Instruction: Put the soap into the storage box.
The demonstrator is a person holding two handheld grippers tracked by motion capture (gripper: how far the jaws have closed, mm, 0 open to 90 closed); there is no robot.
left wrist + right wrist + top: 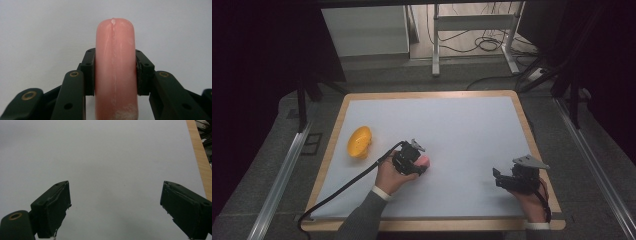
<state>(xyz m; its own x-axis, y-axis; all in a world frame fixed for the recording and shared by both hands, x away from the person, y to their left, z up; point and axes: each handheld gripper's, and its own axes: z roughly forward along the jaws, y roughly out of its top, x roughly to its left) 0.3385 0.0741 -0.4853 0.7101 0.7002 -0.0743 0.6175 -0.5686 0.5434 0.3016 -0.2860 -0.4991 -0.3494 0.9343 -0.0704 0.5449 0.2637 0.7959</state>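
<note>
While your left gripper [115,75] clamps the pink sausage [115,70], both pads press flat against its sides, one on each flank, and the rounded tip pokes out past them over the white table mat [37,30]. From the high view you can see that same sausage [424,161] peeking out pink at the front of your left gripper [414,164], low over the mat [462,130] a little left of its middle. A pale seam runs along the sausage's top, and a whitish scuff marks its near end. Your left hand [389,176] wraps the gripper's body, with the black cable [342,190] trailing back to the table's near left corner.

Your right gripper [115,205] stands wide apart with nothing between its pads, just bare mat beneath. In the high view it [499,176] sits near the right edge, well apart from the sausage. A yellow bowl [359,142] lies tipped near the mat's left edge, clear of both grippers.
</note>
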